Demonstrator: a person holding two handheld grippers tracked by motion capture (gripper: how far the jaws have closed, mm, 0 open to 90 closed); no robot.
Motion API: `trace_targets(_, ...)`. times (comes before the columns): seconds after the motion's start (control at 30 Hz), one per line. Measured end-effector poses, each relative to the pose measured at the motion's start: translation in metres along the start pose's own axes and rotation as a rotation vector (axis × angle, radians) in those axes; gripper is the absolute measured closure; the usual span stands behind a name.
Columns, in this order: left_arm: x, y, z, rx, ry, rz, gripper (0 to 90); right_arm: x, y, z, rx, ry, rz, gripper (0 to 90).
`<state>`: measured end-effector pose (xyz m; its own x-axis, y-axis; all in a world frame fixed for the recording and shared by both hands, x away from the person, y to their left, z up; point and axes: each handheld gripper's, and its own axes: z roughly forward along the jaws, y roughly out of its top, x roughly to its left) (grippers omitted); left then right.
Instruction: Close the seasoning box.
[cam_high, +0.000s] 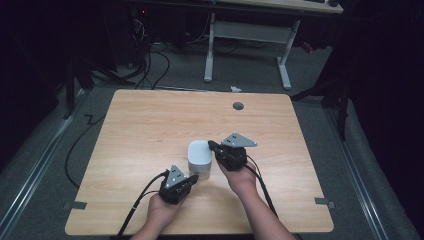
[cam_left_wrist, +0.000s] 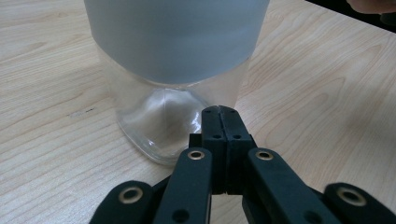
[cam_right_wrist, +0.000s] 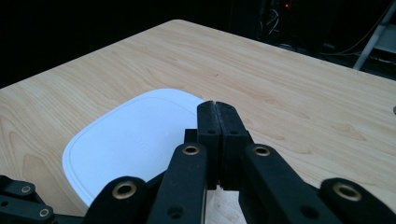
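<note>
flanking a lidded clear container (cam_high: 199, 158) on the wooden table (cam_high: 140, 130), left gripper (cam_high: 192, 179) clenched empty, right gripper (cam_high: 212, 145) clenched empty

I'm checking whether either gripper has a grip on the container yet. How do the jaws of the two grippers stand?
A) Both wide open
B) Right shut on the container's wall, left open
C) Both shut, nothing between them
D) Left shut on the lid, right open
C: in each gripper view the two black jaws meet, tips pressed together, beside the clear container with its white lid.
</note>
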<state>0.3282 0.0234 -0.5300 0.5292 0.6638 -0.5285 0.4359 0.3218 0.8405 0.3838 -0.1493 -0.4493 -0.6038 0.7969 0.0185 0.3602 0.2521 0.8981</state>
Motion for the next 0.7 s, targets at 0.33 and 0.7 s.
trace_targets(0.33, -0.001, 0.011, -0.015, -0.009, -0.005, 0.021, 88.4, -0.007, 0.002, -0.008, -0.015, -0.009, 0.014, 89.0)
trace_targets(0.7, 0.04, 0.031, -0.042, -0.004, 0.131, 0.148, 73.6, -0.027, -0.013, -0.017, 0.017, -0.062, 0.044, 76.3)
